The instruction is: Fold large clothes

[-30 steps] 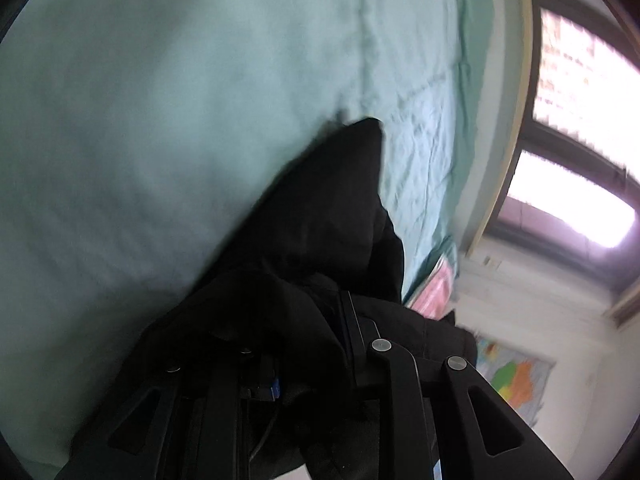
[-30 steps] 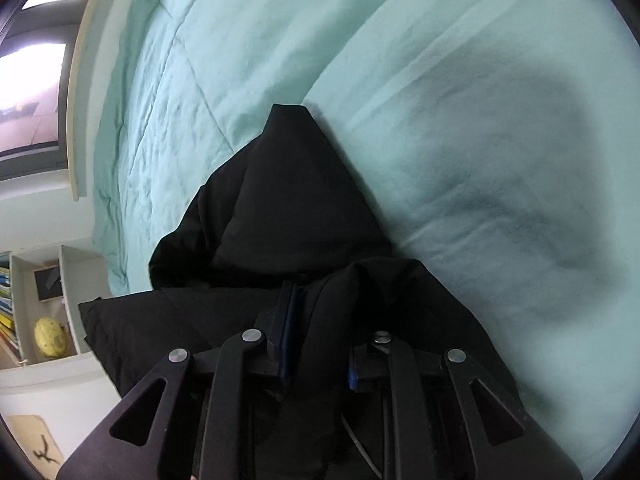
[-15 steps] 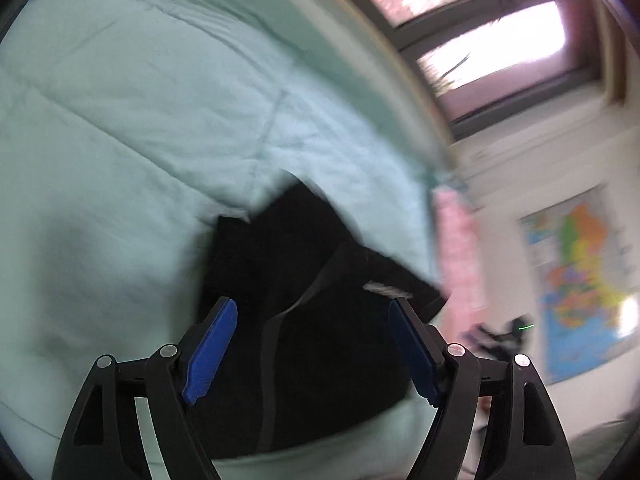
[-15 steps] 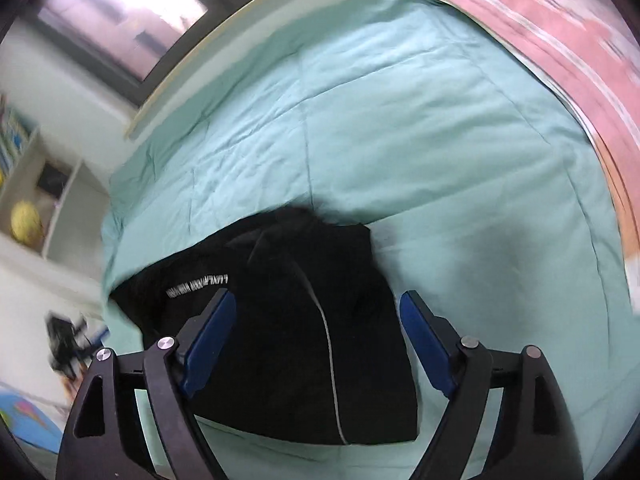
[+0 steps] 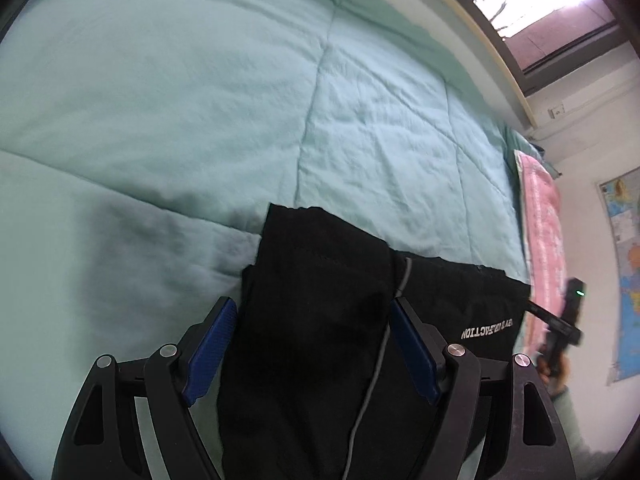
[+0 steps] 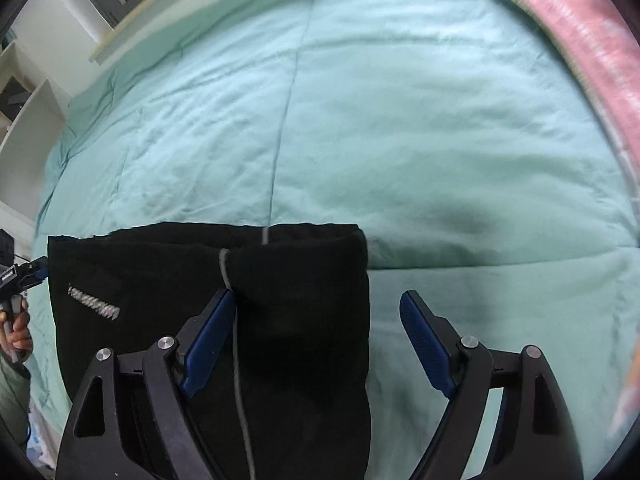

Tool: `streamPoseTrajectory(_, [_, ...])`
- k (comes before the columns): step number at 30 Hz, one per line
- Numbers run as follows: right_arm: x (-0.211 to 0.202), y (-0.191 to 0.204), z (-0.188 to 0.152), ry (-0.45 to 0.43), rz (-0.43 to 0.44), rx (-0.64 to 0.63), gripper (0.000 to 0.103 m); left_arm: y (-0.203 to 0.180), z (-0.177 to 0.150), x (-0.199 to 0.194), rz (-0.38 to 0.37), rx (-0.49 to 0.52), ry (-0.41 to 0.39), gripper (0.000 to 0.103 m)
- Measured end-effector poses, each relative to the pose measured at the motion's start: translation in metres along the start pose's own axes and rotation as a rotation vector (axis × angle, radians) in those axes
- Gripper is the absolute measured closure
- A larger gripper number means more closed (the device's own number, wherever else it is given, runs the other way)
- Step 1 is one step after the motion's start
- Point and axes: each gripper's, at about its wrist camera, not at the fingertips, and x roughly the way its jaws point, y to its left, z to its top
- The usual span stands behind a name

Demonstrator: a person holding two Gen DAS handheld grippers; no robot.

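A black garment [image 5: 320, 320] with a thin grey stripe and white lettering lies folded flat on the mint-green bedspread [image 5: 200, 100]. My left gripper [image 5: 312, 312] is open and empty, held above the garment's left part. In the right wrist view the garment [image 6: 160, 300] lies at the lower left. My right gripper [image 6: 318, 304] is open and empty above the garment's right edge. The other hand-held gripper shows at the left edge of the right wrist view [image 6: 16, 276] and at the right of the left wrist view [image 5: 560, 320].
A pink folded blanket [image 6: 592, 52] lies along the bed's far side, also in the left wrist view [image 5: 544, 240]. A window and sill [image 5: 520, 40] run behind the bed. White shelves [image 6: 24, 120] stand at the left, and a map [image 5: 624, 280] hangs on the wall.
Both grippers were shut on bunched black cloth a second ago. They have let go, opened and pulled back, and the garment now lies flat on the bed.
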Motion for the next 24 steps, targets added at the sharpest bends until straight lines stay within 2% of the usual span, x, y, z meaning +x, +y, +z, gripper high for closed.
streamPoseTrajectory(1, [0.010, -0.004, 0.002, 0.018, 0.040, 0.019, 0.017, 0.003, 0.002, 0.008, -0.009, -0.009, 0.021, 0.024])
streamPoseTrajectory(3, [0.022, -0.008, 0.004, 0.033, 0.160, 0.051, 0.034, 0.016, 0.004, 0.030, -0.034, -0.048, 0.090, 0.024])
streamPoseTrajectory(4, [0.023, -0.004, 0.004, 0.033, 0.180, 0.049, 0.052, 0.019, 0.004, 0.034, -0.032, -0.063, 0.097, 0.024])
streamPoseTrajectory(5, [0.022, 0.001, 0.004, 0.021, 0.157, 0.028, 0.071, 0.020, 0.002, 0.035, -0.048, -0.066, 0.085, 0.027])
streamPoseTrajectory(7, [0.009, 0.015, 0.000, -0.022, 0.100, -0.032, 0.081, 0.014, -0.002, 0.026, -0.063, -0.034, 0.053, 0.046])
streamPoseTrajectory(8, [-0.003, 0.022, -0.004, -0.055, 0.059, -0.055, 0.084, 0.009, -0.007, 0.015, -0.047, -0.007, 0.026, 0.066])
streamPoseTrajectory(9, [-0.016, 0.027, -0.007, -0.083, 0.035, -0.065, 0.084, 0.006, -0.009, 0.009, -0.047, 0.003, 0.008, 0.077])
streamPoseTrajectory(10, [-0.026, 0.030, -0.008, -0.105, 0.019, -0.072, 0.085, 0.003, -0.012, -0.002, -0.053, 0.014, -0.015, 0.080])
streamPoseTrajectory(11, [-0.037, 0.033, -0.009, -0.129, 0.002, -0.080, 0.086, -0.002, -0.015, -0.015, -0.060, 0.025, -0.039, 0.087])
streamPoseTrajectory(14, [-0.065, 0.047, -0.002, -0.187, -0.041, -0.110, 0.086, -0.013, -0.014, -0.045, -0.111, 0.020, -0.109, 0.090])
streamPoseTrajectory(17, [-0.072, 0.058, 0.017, -0.239, -0.133, -0.137, 0.088, -0.022, 0.000, -0.056, -0.081, 0.020, -0.160, 0.091])
streamPoseTrajectory(19, [-0.054, 0.052, 0.033, -0.223, -0.174, -0.121, 0.089, -0.018, 0.008, -0.035, -0.030, -0.003, -0.124, 0.091])
streamPoseTrajectory(20, [-0.038, 0.045, 0.040, -0.191, -0.181, -0.102, 0.089, -0.011, 0.011, -0.013, 0.009, -0.025, -0.076, 0.091])
streamPoseTrajectory(22, [-0.006, 0.032, 0.045, -0.113, -0.129, -0.047, 0.089, 0.000, 0.011, 0.027, 0.113, -0.039, 0.005, 0.090])
streamPoseTrajectory(24, [0.025, 0.025, 0.040, -0.039, -0.139, -0.028, 0.089, 0.013, 0.010, 0.055, 0.135, -0.085, 0.048, 0.088])
